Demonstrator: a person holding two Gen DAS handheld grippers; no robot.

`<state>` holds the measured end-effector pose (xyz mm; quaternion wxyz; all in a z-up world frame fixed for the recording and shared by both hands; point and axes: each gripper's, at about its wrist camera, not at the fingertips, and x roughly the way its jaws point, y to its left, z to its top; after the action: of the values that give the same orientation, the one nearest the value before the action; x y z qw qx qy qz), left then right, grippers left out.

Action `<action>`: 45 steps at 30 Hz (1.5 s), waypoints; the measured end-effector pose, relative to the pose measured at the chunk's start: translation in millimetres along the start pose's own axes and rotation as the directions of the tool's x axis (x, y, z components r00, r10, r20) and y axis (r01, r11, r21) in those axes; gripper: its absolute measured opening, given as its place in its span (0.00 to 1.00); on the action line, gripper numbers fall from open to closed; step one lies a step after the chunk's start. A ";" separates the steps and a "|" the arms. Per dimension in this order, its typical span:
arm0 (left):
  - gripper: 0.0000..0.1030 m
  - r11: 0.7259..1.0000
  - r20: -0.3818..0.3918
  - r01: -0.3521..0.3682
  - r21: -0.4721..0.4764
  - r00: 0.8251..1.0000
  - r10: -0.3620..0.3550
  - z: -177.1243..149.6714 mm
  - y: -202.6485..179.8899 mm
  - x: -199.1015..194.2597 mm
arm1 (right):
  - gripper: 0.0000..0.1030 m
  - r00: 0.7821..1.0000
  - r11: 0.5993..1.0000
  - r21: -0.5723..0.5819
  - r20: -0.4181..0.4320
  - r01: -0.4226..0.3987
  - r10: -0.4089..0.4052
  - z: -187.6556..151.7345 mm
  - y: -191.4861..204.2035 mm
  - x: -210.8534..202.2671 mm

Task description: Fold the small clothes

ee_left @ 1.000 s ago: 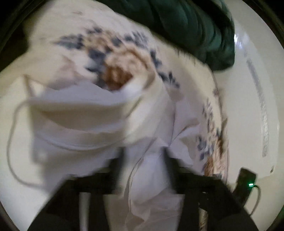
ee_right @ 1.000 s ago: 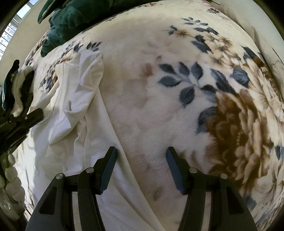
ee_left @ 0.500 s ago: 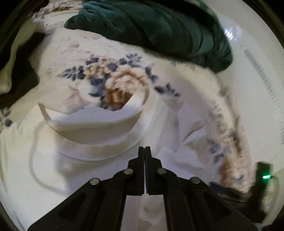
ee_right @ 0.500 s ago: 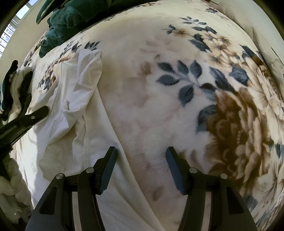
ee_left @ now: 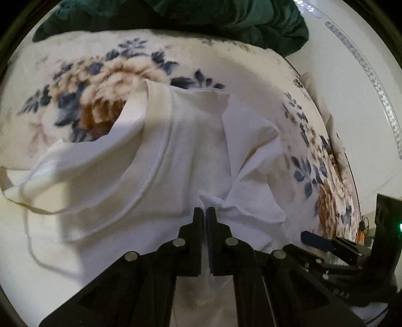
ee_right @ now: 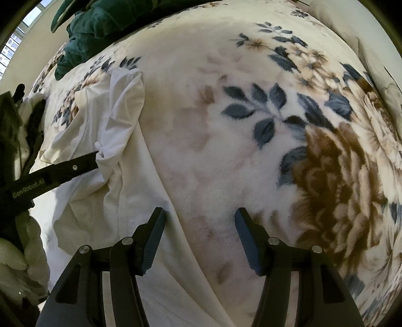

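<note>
A small white garment (ee_left: 191,140) lies rumpled on a floral blanket (ee_left: 88,83), its ribbed neckline open toward the left. My left gripper (ee_left: 204,210) is shut on a pinch of its fabric, which bunches at the fingertips. The right wrist view shows the same gripper (ee_right: 96,157) from the side, clamped on the white garment (ee_right: 110,120) near its sleeve. My right gripper (ee_right: 199,213) stands open, pointing down. Its left finger (ee_right: 155,226) is over the garment's edge and its right finger over the bare blanket (ee_right: 251,125). Nothing is between its pads.
A dark green velvet cloth (ee_left: 176,15) is heaped at the blanket's far side, also in the right wrist view (ee_right: 83,37). A pale wall (ee_left: 339,100) lies past the blanket's right edge. Fluffy white material (ee_right: 15,251) fills the lower left. A window (ee_right: 10,47) shows top left.
My left gripper went from open to shut on the white cloth, then moved rightward across the garment, dragging the pinched fabric along. The right gripper stayed still.
</note>
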<state>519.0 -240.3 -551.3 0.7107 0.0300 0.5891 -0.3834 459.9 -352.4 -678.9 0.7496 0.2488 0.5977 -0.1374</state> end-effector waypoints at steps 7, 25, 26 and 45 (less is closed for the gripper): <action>0.01 0.987 0.151 -0.092 -0.129 0.982 0.111 -14.2 27.8 -42.6 | 0.59 1.000 1.000 0.011 0.000 -0.006 0.006 -0.3 -1.1 -0.2; 0.45 0.861 0.134 -0.163 -0.483 0.957 0.256 -77.4 79.5 -94.1 | 0.65 0.997 0.992 -0.111 0.039 0.067 -0.063 3.8 38.6 -41.3; 0.65 0.842 0.133 -0.166 -0.513 0.954 0.269 -90.5 79.5 -103.8 | 0.70 0.996 0.987 -0.137 0.036 0.087 -0.083 1.3 47.6 -42.7; 0.90 0.045 0.335 0.343 -0.938 0.868 0.368 -334.5 208.2 -191.8 | 0.89 0.989 0.949 -0.282 -0.007 0.142 -0.150 -60.2 135.6 -33.8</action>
<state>365.1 169.4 -573.1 0.6560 -0.5638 0.4799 0.1469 469.9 -209.5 -627.7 0.7566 0.0972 0.6383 -0.1029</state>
